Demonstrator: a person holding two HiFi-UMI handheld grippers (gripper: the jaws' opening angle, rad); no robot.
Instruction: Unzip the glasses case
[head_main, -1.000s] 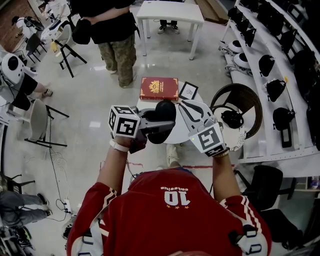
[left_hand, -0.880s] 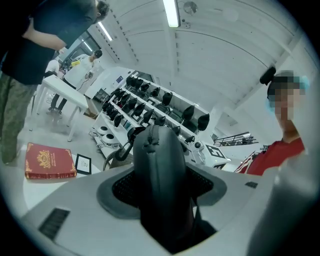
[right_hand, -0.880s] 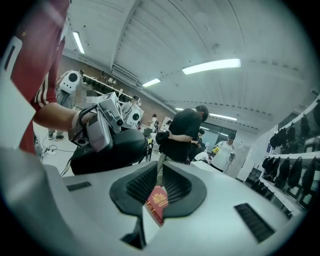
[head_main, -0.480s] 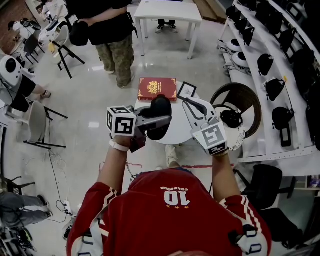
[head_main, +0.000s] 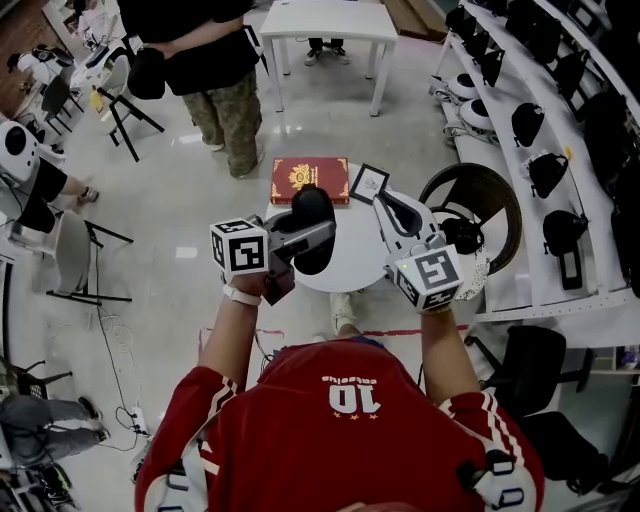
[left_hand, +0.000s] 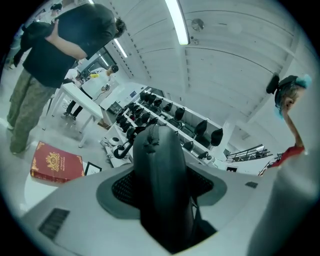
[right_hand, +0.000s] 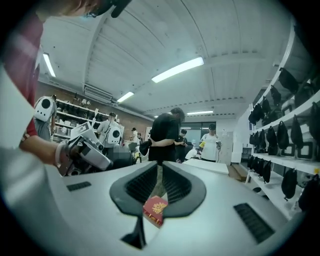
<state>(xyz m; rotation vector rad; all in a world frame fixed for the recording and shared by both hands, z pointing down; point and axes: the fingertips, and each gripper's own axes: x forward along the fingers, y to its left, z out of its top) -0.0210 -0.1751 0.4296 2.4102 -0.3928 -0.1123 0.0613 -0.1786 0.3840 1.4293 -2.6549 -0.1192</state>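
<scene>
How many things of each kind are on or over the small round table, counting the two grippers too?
Case: 1
Book: 1
Frame: 1
Grippers: 2 (left gripper, right gripper)
Total: 5

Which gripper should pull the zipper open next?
Right, probably. The left gripper is busy clamping the glasses case, its zipper showing. The right gripper is empty, jaws slightly apart, near the case.
</scene>
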